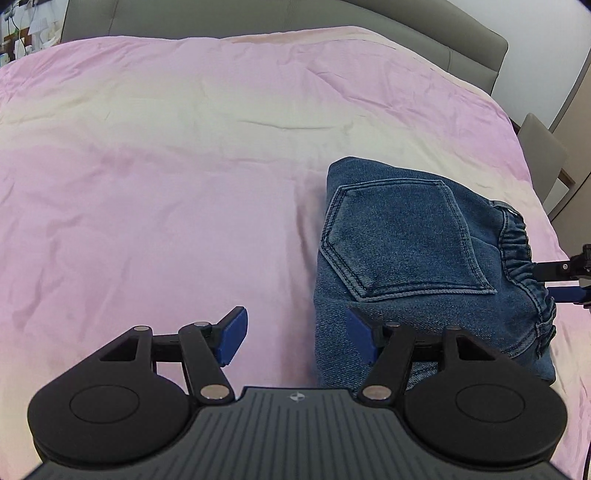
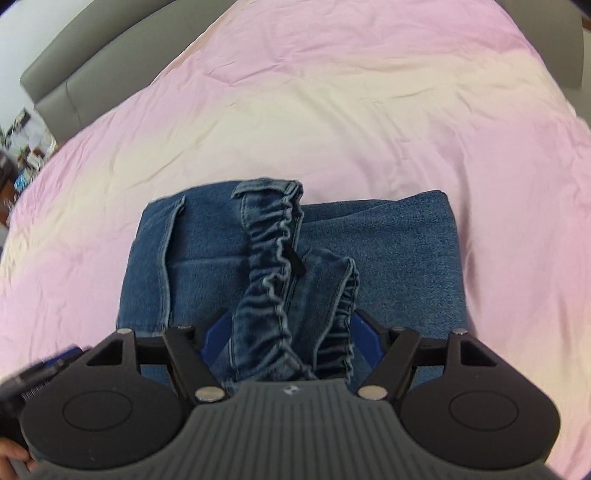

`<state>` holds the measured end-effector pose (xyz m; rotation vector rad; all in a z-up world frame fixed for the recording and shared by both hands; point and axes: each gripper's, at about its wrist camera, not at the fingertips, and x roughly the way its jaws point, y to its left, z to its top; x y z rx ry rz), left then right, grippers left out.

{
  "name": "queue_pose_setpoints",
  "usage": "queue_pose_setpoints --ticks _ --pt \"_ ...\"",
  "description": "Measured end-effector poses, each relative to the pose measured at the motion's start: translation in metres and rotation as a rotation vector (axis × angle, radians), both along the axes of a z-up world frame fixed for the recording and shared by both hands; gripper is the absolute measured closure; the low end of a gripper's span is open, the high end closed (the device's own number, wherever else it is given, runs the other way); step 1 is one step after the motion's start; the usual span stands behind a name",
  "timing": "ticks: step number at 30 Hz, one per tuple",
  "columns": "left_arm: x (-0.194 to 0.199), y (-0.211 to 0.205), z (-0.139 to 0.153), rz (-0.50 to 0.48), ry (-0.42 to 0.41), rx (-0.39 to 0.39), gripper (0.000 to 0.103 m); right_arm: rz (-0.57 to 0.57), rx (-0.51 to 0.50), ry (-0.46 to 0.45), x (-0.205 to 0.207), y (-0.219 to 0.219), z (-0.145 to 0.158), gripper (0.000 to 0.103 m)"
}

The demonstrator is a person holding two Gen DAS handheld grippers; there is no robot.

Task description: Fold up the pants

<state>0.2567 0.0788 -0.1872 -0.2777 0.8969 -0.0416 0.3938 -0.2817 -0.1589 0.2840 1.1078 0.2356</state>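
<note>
Blue denim pants [image 1: 402, 243] lie folded into a compact stack on the pink bed cover, back pocket up. My left gripper [image 1: 295, 339] is open, hovering at the stack's near left corner; its right pad [image 1: 360, 338] is over the denim, its left pad over the cover. In the right wrist view the pants [image 2: 388, 251] fill the middle. My right gripper [image 2: 291, 338] is open, its blue pads on either side of the gathered elastic waistband [image 2: 273, 266], which bunches up between them. The right gripper's tips show at the left wrist view's right edge [image 1: 561, 280], at the waistband.
The pink and cream bed cover [image 1: 184, 166] spreads wide to the left and behind the pants. A grey headboard [image 1: 258, 18] runs along the back. A grey chair [image 1: 543, 155] stands off the bed's right edge. The bed's edge is just right of the pants.
</note>
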Motion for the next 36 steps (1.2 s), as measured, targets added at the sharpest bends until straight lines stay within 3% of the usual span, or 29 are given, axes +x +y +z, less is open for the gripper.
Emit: queue_pose_setpoints --ticks 5,9,11,15,19,23,24,26,27,32,34,36 --pt "0.007 -0.003 -0.007 -0.009 0.001 -0.008 0.030 -0.075 0.079 0.058 0.025 -0.010 -0.025 0.032" --pt "0.011 -0.003 -0.006 -0.014 0.006 -0.008 0.030 -0.086 0.164 0.097 0.037 -0.011 -0.038 0.038" --pt "0.012 -0.004 -0.004 -0.018 0.004 -0.005 0.031 -0.102 0.137 0.107 0.037 -0.007 -0.038 0.038" --pt "0.010 -0.007 0.000 -0.035 -0.002 -0.011 0.038 -0.026 0.033 0.038 0.024 0.007 -0.015 0.040" --pt "0.008 -0.010 0.007 -0.050 -0.002 -0.018 0.041 0.018 0.054 0.024 0.007 0.008 0.001 0.058" --pt "0.000 -0.016 0.013 -0.067 0.007 -0.033 0.041 0.053 0.041 0.063 0.008 0.014 -0.014 0.057" --pt "-0.003 -0.017 0.015 -0.070 0.008 -0.025 0.041 0.036 0.073 0.089 0.009 0.013 -0.021 0.071" --pt "-0.010 -0.019 0.020 -0.080 0.006 -0.012 0.041 0.019 0.113 0.082 0.005 0.014 -0.019 0.079" --pt "-0.013 -0.019 0.023 -0.083 0.005 -0.008 0.041 0.057 0.110 0.049 0.000 0.018 -0.009 0.095" --pt "-0.016 -0.019 0.032 -0.082 -0.010 -0.037 0.041 0.096 0.174 -0.012 -0.042 0.004 0.038 0.098" --pt "-0.015 -0.023 0.034 -0.084 -0.019 -0.044 0.041 0.092 0.159 0.012 -0.058 -0.001 0.035 0.098" --pt "-0.013 -0.029 0.035 -0.096 -0.020 -0.027 0.042 0.062 0.144 0.074 -0.068 -0.010 0.012 0.098"
